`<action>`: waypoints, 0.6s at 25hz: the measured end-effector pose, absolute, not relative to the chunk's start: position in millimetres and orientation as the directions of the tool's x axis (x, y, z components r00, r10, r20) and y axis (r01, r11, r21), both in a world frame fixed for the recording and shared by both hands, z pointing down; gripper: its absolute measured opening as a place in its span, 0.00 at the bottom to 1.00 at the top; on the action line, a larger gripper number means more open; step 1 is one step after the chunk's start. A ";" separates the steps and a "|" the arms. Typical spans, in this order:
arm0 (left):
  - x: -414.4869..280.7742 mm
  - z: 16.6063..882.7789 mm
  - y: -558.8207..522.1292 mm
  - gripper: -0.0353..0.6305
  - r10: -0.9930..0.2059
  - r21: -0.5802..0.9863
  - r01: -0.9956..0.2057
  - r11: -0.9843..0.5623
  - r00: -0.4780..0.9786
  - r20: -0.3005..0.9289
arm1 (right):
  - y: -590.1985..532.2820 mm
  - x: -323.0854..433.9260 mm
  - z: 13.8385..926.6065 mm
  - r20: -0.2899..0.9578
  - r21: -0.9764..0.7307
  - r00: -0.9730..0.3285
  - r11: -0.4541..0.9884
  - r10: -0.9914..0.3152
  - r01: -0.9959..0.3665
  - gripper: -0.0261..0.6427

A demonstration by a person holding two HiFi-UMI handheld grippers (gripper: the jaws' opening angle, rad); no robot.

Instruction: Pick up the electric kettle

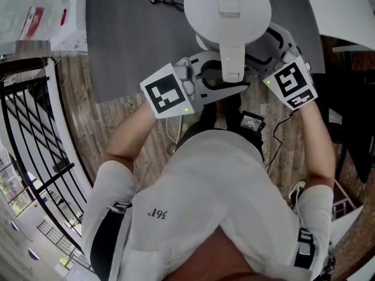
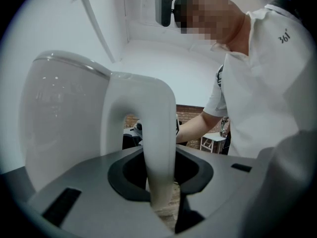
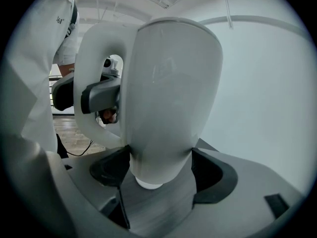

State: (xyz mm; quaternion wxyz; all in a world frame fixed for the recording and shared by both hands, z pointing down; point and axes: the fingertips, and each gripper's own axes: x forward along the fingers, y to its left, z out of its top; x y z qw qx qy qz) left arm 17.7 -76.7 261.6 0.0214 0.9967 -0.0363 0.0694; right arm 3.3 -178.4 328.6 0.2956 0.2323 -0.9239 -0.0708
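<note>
Head view shows a black cable (image 1: 166,3) lying on the far part of the dark surface (image 1: 129,45), at the left. Nearer, the left gripper (image 1: 225,82) reaches in from the left, its jaws clenched on the white handle (image 1: 232,57) of the electric kettle (image 1: 227,7). The kettle is held upright between both grippers, over the near edge of the surface. At the right, the right gripper (image 1: 268,47) has its jaws spread wide and pressed against the kettle's lower body.

A black cord (image 1: 167,3) lies on the dark grey table (image 1: 129,45).
</note>
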 end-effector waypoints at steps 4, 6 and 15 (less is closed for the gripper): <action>17.5 242.7 -68.4 0.21 -0.051 0.014 -0.053 -0.998 0.990 0.130 | -172.2 3.6 308.1 0.484 0.282 -0.726 0.873 -0.488 -0.398 0.64; 16.6 234.8 -64.7 0.20 -0.046 0.010 -0.048 -0.999 0.991 0.122 | -169.0 3.7 299.6 0.475 0.291 -0.729 0.870 -0.493 -0.399 0.64; 16.5 209.6 -44.9 0.20 -0.042 0.007 -0.044 -0.999 0.992 0.119 | -150.0 4.9 272.7 0.442 0.316 -0.744 0.864 -0.501 -0.393 0.64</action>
